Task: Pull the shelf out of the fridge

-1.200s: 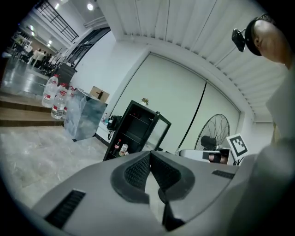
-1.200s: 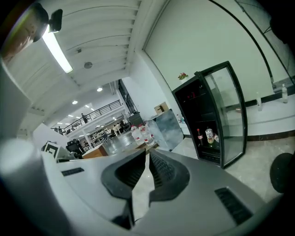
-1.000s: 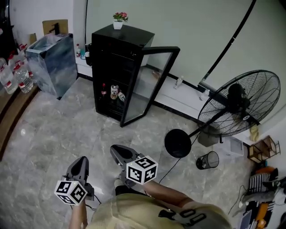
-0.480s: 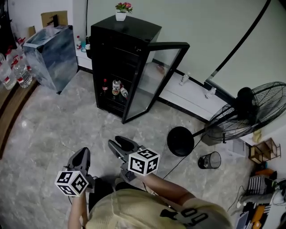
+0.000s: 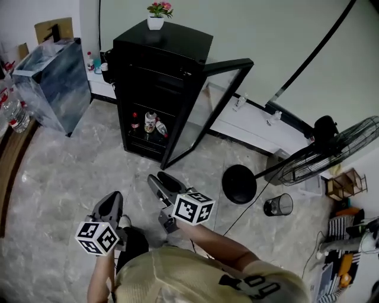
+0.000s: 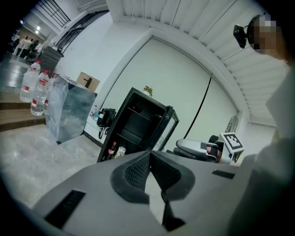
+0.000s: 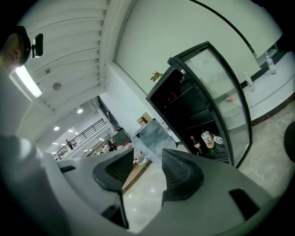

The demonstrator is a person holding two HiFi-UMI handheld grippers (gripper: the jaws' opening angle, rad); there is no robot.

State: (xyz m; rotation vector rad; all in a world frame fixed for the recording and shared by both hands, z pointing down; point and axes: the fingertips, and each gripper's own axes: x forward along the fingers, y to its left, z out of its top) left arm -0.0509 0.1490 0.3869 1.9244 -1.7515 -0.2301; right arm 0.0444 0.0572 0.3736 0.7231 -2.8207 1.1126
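The black fridge [image 5: 155, 71] stands across the floor with its glass door [image 5: 207, 115] swung open to the right. Its dark shelves are inside, and the lowest shelf [image 5: 144, 135] carries a few bottles [image 5: 150, 122]. Both grippers are held low in front of the person, well short of the fridge. My left gripper [image 5: 112, 205] is shut with nothing in it, its pads [image 6: 138, 170] pressed together. My right gripper [image 5: 163, 184] points at the fridge [image 7: 193, 108], and its jaws are opening with nothing between the pads [image 7: 182, 173].
A small flower pot [image 5: 156, 15] sits on the fridge top. A grey marbled cabinet [image 5: 50, 83] and water bottles [image 5: 15, 112] are to the left. A standing fan [image 5: 331, 155] with a round black base [image 5: 239, 184] and a wire waste bin [image 5: 277, 205] are to the right.
The right gripper's jaws have gone from shut to wide apart. The view has shifted, so the fridge sits a little closer and the fan farther right. The left gripper stays shut.
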